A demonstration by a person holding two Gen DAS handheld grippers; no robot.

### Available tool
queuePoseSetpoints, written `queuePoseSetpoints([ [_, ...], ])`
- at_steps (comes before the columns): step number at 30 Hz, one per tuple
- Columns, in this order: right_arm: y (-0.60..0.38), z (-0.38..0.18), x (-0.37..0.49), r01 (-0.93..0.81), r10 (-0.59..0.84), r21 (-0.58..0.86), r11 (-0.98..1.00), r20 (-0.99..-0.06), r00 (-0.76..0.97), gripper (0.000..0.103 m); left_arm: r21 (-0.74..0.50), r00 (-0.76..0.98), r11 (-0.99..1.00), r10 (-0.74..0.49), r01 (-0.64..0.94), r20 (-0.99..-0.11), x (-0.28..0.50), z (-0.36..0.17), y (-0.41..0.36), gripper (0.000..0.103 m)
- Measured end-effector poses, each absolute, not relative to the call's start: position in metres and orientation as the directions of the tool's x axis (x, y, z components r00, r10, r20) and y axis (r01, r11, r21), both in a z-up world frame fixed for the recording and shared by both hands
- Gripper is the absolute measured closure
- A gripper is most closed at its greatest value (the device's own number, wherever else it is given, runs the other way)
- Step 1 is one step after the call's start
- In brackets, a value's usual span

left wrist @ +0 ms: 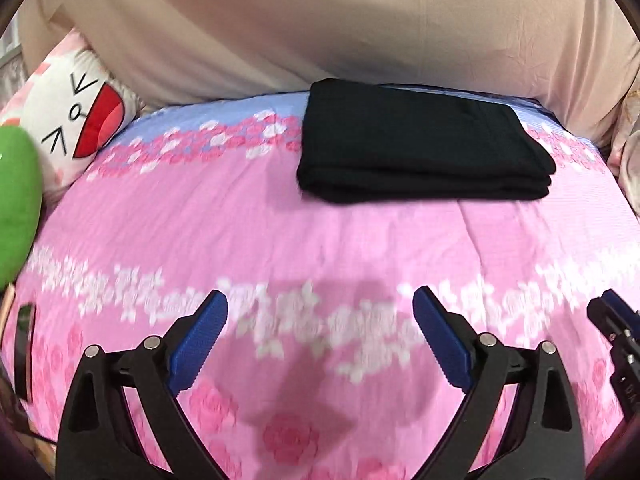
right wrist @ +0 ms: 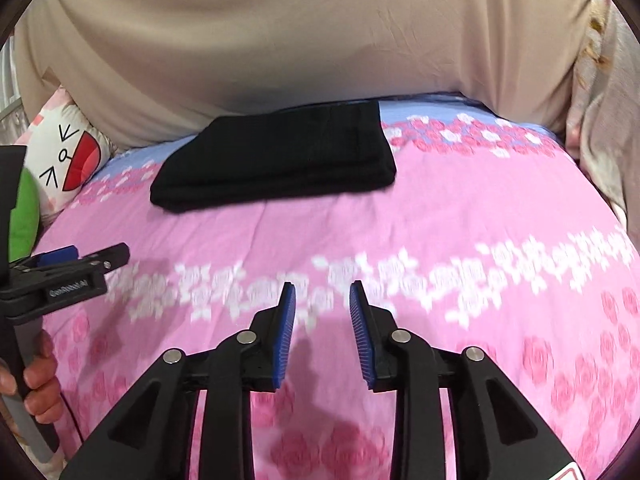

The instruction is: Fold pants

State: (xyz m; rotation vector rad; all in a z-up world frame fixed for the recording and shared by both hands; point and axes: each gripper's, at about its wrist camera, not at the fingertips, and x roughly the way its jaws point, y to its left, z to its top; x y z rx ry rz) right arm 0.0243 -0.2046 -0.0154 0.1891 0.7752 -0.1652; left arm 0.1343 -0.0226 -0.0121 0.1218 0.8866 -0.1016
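The black pants (left wrist: 420, 144) lie folded into a flat rectangular stack at the far side of the pink floral bedsheet (left wrist: 280, 232); they also show in the right wrist view (right wrist: 280, 156). My left gripper (left wrist: 320, 300) is wide open and empty, hovering over the sheet well short of the pants. My right gripper (right wrist: 322, 292) is open with a narrower gap, empty, also over the sheet short of the pants. The left gripper shows at the left edge of the right wrist view (right wrist: 88, 258), and the right gripper at the right edge of the left wrist view (left wrist: 612, 312).
A beige cloth-covered backrest (left wrist: 320, 28) rises behind the bed. A white cat-face cushion (left wrist: 76, 116) and a green cushion (left wrist: 16, 200) sit at the left. Beige patterned fabric (right wrist: 608, 100) hangs at the right. A hand (right wrist: 36, 376) holds the left gripper's handle.
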Motion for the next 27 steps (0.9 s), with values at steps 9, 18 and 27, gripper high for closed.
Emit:
queuePoseSetpoints([
  [9,-0.196,-0.019,0.005,0.206,-0.068,0.109,0.972,-0.713,0.698,0.07,0.061,0.666,0.995,-0.009,0.082,-0.745,0.101,-0.002,-0.002,0.008],
  [18,-0.237,0.007,0.113,0.241,-0.117,0.088,0.967,-0.684,0.72,0.07,0.116,0.689,0.991,0.033,0.074,-0.724,0.15,0.005,-0.02,0.006],
  [27,-0.275,-0.04,0.173,0.336,-0.172,0.061,0.94,-0.766,0.619,0.075,0.096,0.659,0.991,0.011,0.093,-0.752,0.16,-0.01,-0.021,0.006],
])
